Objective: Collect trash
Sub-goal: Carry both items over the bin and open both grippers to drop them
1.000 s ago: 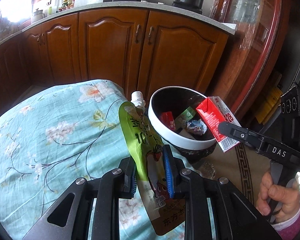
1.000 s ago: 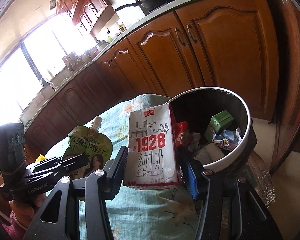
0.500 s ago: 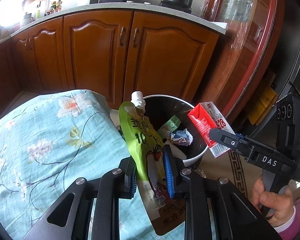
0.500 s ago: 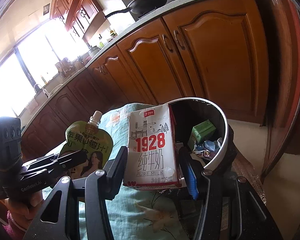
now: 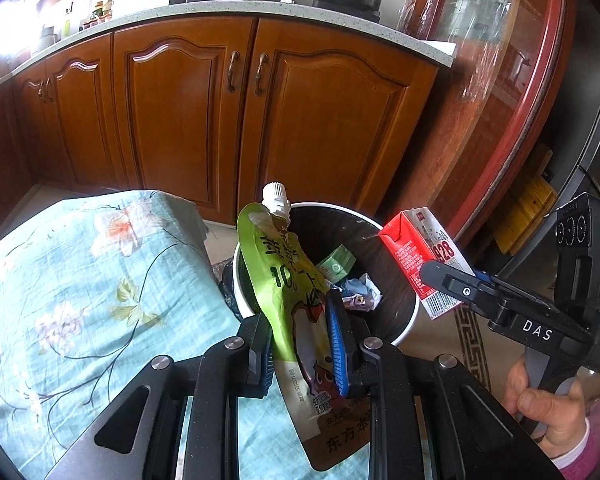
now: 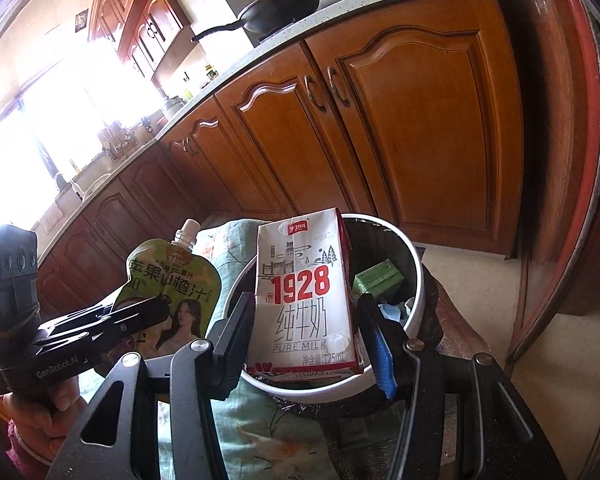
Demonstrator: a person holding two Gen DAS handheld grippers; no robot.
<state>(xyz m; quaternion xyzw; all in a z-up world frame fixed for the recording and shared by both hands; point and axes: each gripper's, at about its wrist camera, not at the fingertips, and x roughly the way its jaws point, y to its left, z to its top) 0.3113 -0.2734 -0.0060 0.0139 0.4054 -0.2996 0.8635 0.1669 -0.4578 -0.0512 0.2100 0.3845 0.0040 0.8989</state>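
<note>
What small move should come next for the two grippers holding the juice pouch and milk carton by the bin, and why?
Probably carry both a little further over the bin, then open. The left gripper is shut on the juice pouch, the right gripper on the milk carton; both hang near the rim, not clearly above the opening.

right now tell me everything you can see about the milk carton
The milk carton is a small rectangular paper box, white on its front with red "1928", grey Chinese characters and "PURE MILK", red on its side and top, with a barcode near its base. It stands roughly upright, leaning slightly, clamped at its sides between the right gripper's fingers. It hangs over the near rim of the white-rimmed trash bin, not resting on anything.
</note>
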